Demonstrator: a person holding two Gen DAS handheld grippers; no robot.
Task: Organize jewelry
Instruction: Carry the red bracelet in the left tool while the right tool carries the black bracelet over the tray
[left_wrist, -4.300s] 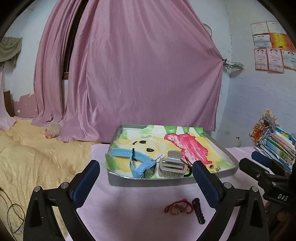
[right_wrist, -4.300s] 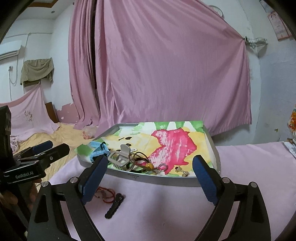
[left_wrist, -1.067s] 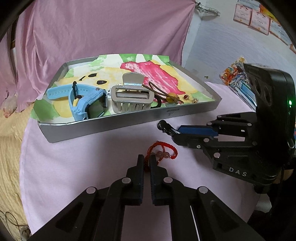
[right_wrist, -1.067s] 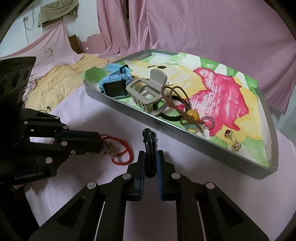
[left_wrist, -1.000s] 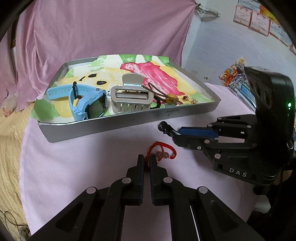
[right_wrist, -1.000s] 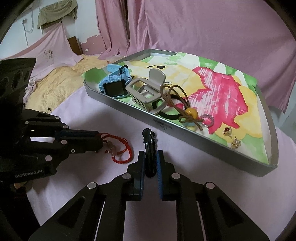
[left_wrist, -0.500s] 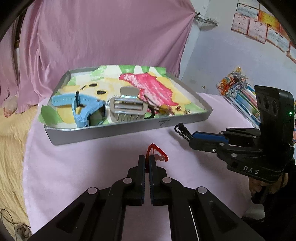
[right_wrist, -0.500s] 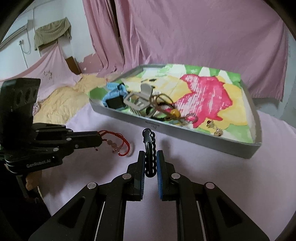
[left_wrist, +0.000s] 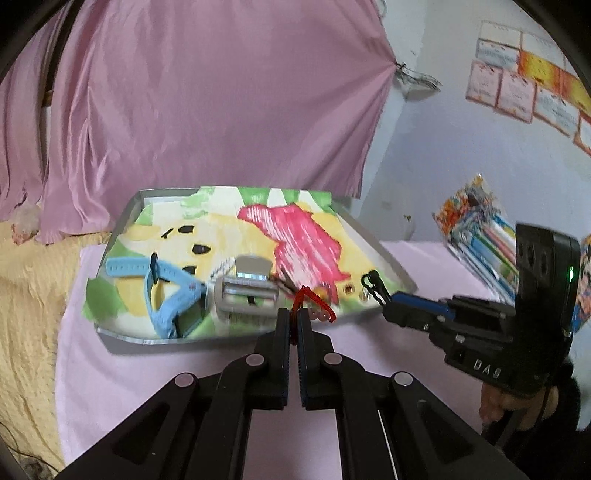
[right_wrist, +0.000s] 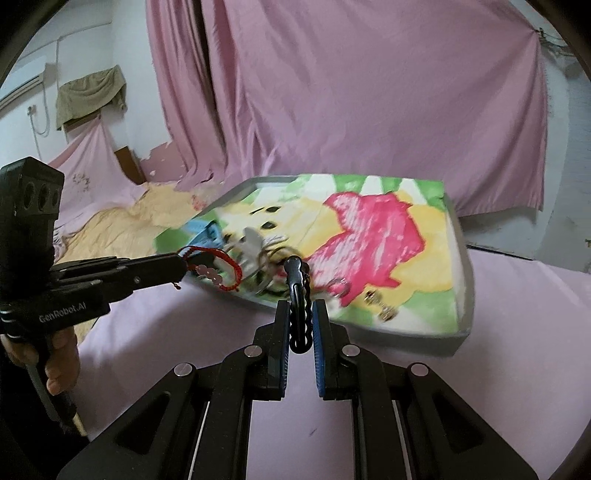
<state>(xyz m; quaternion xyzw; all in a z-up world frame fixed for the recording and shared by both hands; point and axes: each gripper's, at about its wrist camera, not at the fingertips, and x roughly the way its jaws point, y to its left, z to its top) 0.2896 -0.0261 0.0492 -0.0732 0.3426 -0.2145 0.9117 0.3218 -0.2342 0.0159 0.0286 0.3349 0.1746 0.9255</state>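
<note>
Both grippers raised off the pink cloth (left_wrist: 177, 369) since earlier; left gripper (left_wrist: 293, 325) level, clamped on red bracelet (left_wrist: 314, 301); right gripper (right_wrist: 300, 321) pinching black hair clip (right_wrist: 298, 295); both held before tray (left_wrist: 236, 336)

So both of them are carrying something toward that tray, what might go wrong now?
The red bracelet hangs loose from the left gripper, held only by its cord, so it could slip out or snag on the grey hair claw. The black hair clip sticks far out of the right gripper and might twist free.
</note>
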